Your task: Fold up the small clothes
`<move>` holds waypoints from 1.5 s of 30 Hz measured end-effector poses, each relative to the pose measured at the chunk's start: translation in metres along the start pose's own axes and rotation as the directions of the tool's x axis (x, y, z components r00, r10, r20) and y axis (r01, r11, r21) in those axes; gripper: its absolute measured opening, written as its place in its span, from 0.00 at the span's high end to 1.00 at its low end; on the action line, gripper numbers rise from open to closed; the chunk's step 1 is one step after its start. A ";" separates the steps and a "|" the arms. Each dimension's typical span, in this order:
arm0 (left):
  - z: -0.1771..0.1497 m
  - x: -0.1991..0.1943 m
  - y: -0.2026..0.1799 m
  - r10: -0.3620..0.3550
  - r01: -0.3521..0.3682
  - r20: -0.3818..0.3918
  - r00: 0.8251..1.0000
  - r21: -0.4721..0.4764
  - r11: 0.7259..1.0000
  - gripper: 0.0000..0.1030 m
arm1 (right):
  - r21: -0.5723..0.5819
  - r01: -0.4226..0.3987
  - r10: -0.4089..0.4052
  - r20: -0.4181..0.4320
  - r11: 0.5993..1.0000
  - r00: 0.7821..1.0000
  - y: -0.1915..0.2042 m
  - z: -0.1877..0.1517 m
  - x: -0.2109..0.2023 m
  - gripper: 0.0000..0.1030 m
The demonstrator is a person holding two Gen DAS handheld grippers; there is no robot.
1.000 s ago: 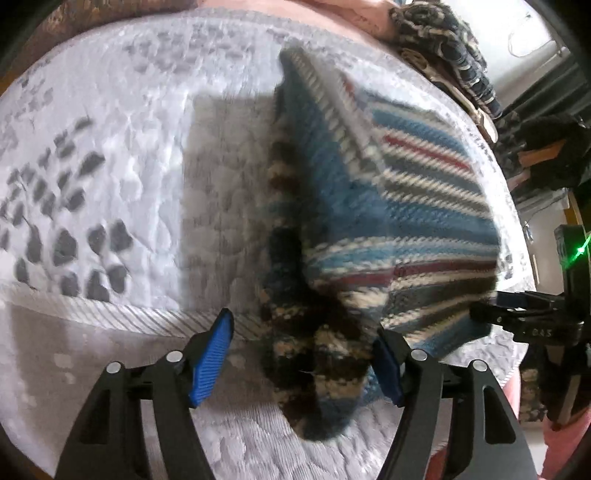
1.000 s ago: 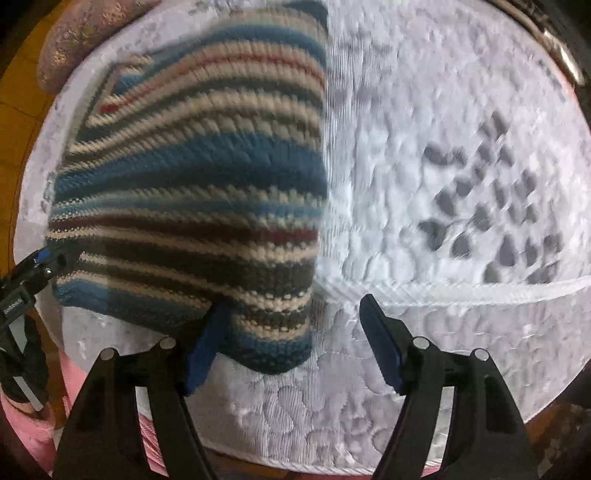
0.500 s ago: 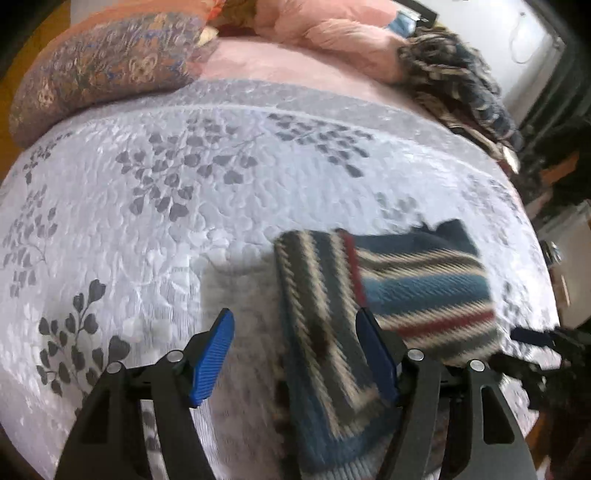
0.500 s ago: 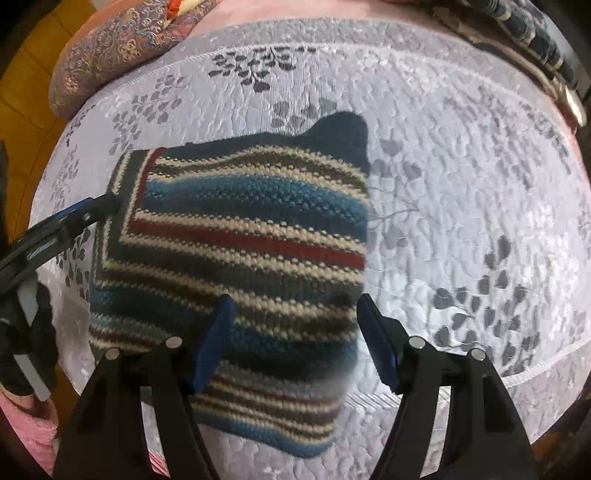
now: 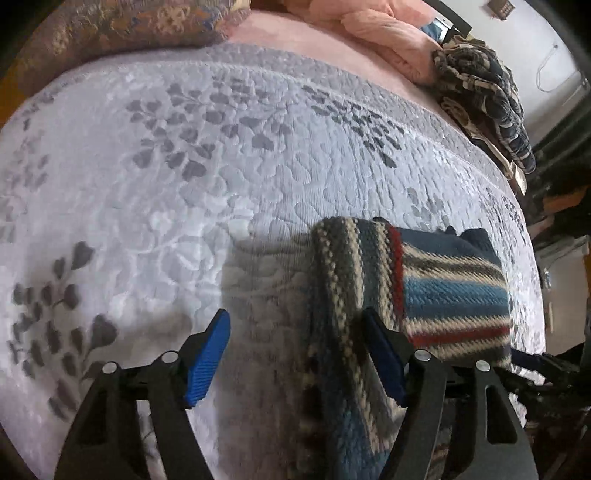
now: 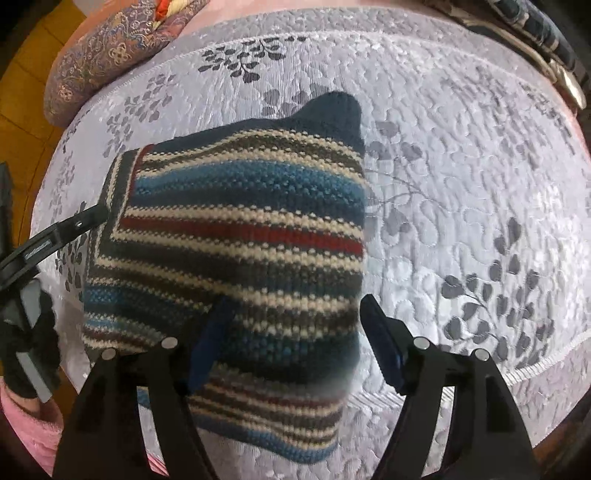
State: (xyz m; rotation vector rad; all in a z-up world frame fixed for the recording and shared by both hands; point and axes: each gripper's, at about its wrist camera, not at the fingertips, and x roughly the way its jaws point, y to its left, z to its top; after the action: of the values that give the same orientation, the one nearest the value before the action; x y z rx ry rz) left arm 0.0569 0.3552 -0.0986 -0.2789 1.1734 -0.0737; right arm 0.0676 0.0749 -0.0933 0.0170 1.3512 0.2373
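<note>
A striped knit garment point(image 5: 450, 295) in blue, cream, red and brown lies folded on the pale quilted bedspread point(image 5: 184, 206). My left gripper point(image 5: 295, 354) is open; the garment's left folded edge runs down between its blue pads, with the right pad point(image 5: 384, 358) over the knit. In the right wrist view the same garment point(image 6: 243, 229) fills the middle. My right gripper point(image 6: 295, 339) is open above its near right part, and the left pad point(image 6: 210, 339) is over the fabric. A finger of the left gripper point(image 6: 55, 236) touches the garment's left corner.
A patterned pillow point(image 6: 110, 55) and pink bedding point(image 5: 369, 33) lie at the far side. A heap of dark patterned clothes point(image 5: 484, 96) sits at the back right edge. A gloved hand point(image 6: 22, 350) and a pink sleeve point(image 6: 22, 417) are at lower left.
Both grippers have pulled back and up from the garment, so more of the bed shows. The garment, close and lifted a second ago, now lies flat and folded.
</note>
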 end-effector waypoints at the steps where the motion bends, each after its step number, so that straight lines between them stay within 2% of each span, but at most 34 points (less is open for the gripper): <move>1: -0.002 -0.006 -0.001 0.008 -0.008 0.003 1.000 0.005 1.000 0.30 | -0.002 0.011 -0.011 0.012 1.000 1.000 0.001 -0.003 -0.005 0.25; 5: -0.024 -0.039 -0.012 0.058 -0.060 0.033 0.998 0.039 0.997 0.25 | -0.013 0.059 -0.058 0.062 0.998 0.996 0.004 -0.019 -0.025 0.13; 12: -0.063 -0.081 -0.031 0.137 -0.143 0.085 0.987 0.068 0.987 0.19 | -0.013 0.128 -0.126 0.108 0.992 0.986 0.006 -0.046 -0.051 0.11; 23: -0.106 -0.117 -0.065 0.215 -0.229 0.131 0.968 0.108 0.967 0.15 | 0.015 0.215 -0.215 0.160 0.976 0.964 0.009 -0.080 -0.087 0.06; 30: -0.122 -0.134 -0.078 0.234 -0.251 0.147 0.961 0.116 0.961 0.13 | 0.014 0.207 -0.205 0.198 0.978 0.958 0.013 -0.102 -0.108 0.04; 35: -0.133 -0.141 -0.083 0.244 -0.261 0.144 0.959 0.112 0.959 0.12 | -0.004 0.175 -0.169 0.228 0.985 0.959 0.020 -0.117 -0.121 0.04; 45: -0.144 -0.152 -0.090 0.266 -0.283 0.149 0.952 0.107 0.953 0.11 | -0.007 0.164 -0.158 0.248 0.986 0.956 0.025 -0.130 -0.136 0.03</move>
State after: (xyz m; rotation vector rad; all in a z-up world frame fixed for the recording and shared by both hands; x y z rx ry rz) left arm -0.1267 0.2735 0.0095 -0.0050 1.0602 0.1134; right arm -0.0886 0.0588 0.0124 -0.0846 1.0944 0.1116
